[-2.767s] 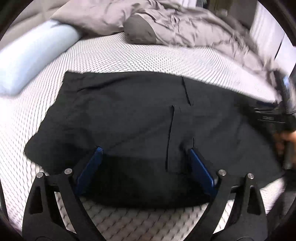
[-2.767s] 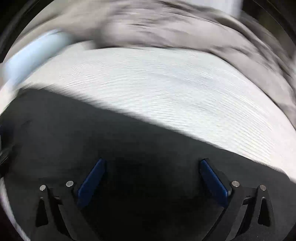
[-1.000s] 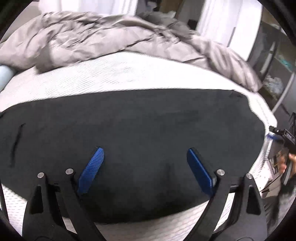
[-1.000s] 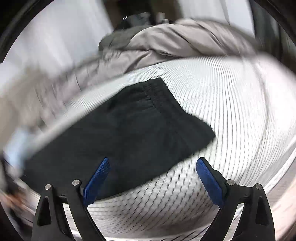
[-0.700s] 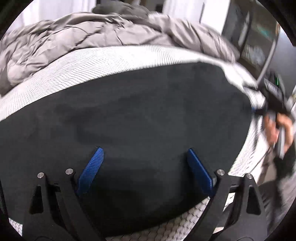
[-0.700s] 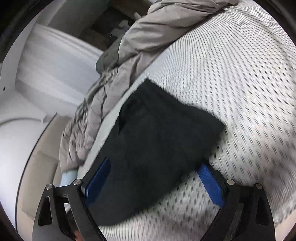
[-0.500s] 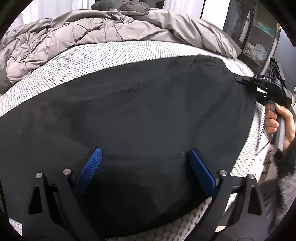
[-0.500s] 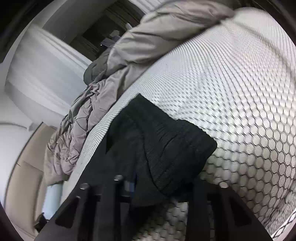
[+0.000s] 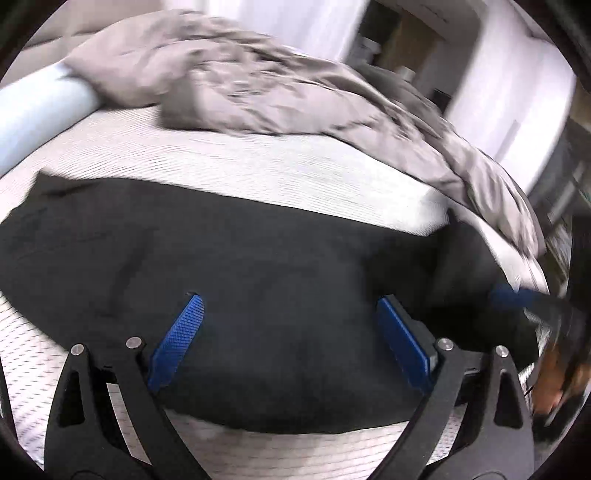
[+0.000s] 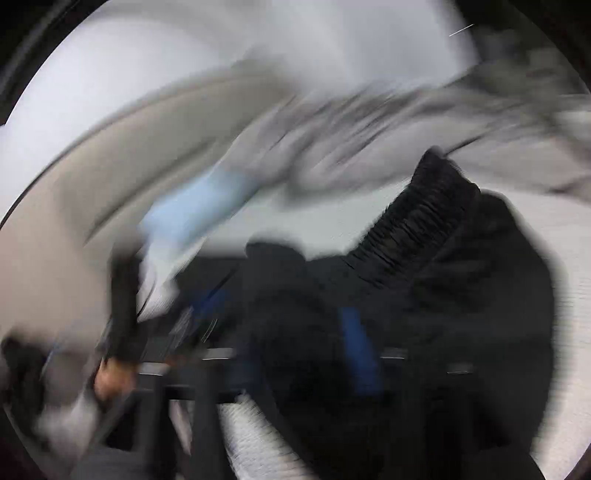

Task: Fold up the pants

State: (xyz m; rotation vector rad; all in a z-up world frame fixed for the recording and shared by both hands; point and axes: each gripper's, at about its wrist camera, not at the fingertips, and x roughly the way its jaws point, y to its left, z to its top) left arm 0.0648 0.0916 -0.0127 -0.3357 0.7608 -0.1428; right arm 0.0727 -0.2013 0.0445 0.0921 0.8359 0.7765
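while both views carry motion blur, the count stays readable: one pair of black fabric pants [image 9: 258, 288], two claws, one crumpled grey quilted duvet [image 9: 280, 92] and one pale blue cylindrical bolster pillow [image 9: 33, 107].

the pants lie spread flat across the near part of the white mesh-textured mattress [image 9: 258, 166], with the duvet heaped along the far side and the bolster at the far left.

left wrist view: the left claw [image 9: 291, 339] stands spread wide, its two blue ribbed pads over the flat cloth with nothing pinched between them. at the right edge the right claw [image 9: 517, 297] appears as a blurred blue tip at the raised end of the pants, with a blurred hand [image 9: 557, 376] below it.

right wrist view only: the gathered elastic waistband [image 10: 417, 225] of the pants stands lifted and bunched above the mattress, a detail the left view does not resolve. the right claw [image 10: 291, 350] has just been opening after a near-close; dark cloth lies between its blue pads, but blur prevents confirming whether the pads press on it. a second blurred hand [image 10: 110, 380] and the other tool sit at lower left.

room: white curtains [image 9: 295, 22] and dark shelving [image 9: 565, 177] stand behind the bed.
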